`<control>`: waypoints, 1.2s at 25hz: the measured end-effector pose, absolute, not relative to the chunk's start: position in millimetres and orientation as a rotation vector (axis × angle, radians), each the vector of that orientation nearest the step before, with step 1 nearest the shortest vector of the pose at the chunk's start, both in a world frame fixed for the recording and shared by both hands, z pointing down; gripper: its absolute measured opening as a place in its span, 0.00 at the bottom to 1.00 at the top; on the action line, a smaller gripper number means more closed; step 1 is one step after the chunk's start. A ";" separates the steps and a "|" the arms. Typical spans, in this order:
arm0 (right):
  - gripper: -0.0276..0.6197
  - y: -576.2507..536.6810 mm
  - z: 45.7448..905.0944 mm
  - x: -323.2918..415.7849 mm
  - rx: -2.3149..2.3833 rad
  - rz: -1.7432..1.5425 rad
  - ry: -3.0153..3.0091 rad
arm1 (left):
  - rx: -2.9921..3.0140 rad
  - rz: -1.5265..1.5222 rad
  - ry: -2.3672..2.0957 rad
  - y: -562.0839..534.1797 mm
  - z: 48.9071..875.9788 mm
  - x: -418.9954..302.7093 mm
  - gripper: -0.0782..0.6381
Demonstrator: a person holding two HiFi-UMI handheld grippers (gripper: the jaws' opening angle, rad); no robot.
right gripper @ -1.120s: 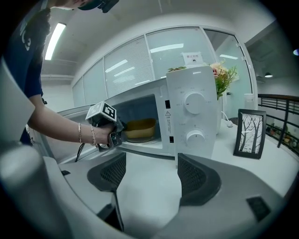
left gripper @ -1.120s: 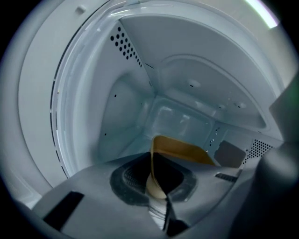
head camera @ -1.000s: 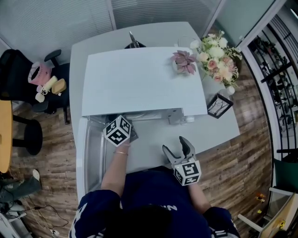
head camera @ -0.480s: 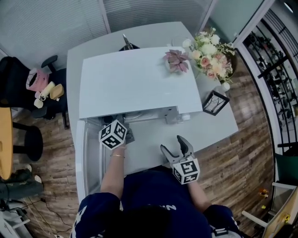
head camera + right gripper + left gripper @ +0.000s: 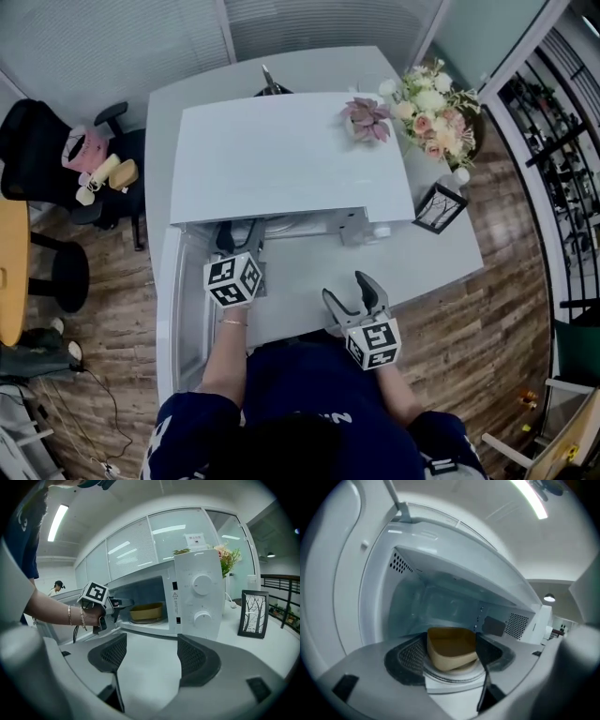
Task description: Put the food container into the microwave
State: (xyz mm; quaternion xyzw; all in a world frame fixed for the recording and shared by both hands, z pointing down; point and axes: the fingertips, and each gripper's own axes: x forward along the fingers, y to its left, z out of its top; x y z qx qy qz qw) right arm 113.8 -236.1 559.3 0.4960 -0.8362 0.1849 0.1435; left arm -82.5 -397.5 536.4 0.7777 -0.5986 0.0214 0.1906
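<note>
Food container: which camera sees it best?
The left gripper view: the food container sits big and close, its open top showing, inside the microwave. The right gripper view shows it small, side-on. In the head view the microwave's top hides it.

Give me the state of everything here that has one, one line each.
Microwave door, swung open.
Food container, lidless, resting inside the microwave.
Left claw, open, jaws have just been opening, pads off the container.
Right claw, open, nothing between its jaws.
Picture frame, standing upright.
</note>
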 end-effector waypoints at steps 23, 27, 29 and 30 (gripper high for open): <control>0.57 -224.7 558.4 86.2 1.417 0.490 -2.427 | 2.429 0.192 -1.438 -258.8 522.2 -70.7 0.55; 0.57 -225.8 556.3 80.7 1.421 0.480 -2.434 | 2.442 0.189 -1.333 -227.8 527.5 -63.5 0.55; 0.57 -226.5 554.7 78.0 1.431 0.472 -2.439 | 2.432 0.191 -1.328 -217.2 529.7 -65.1 0.55; 0.57 -226.7 554.0 76.3 1.435 0.467 -2.442 | 2.426 0.190 -1.334 -213.6 530.6 -66.8 0.55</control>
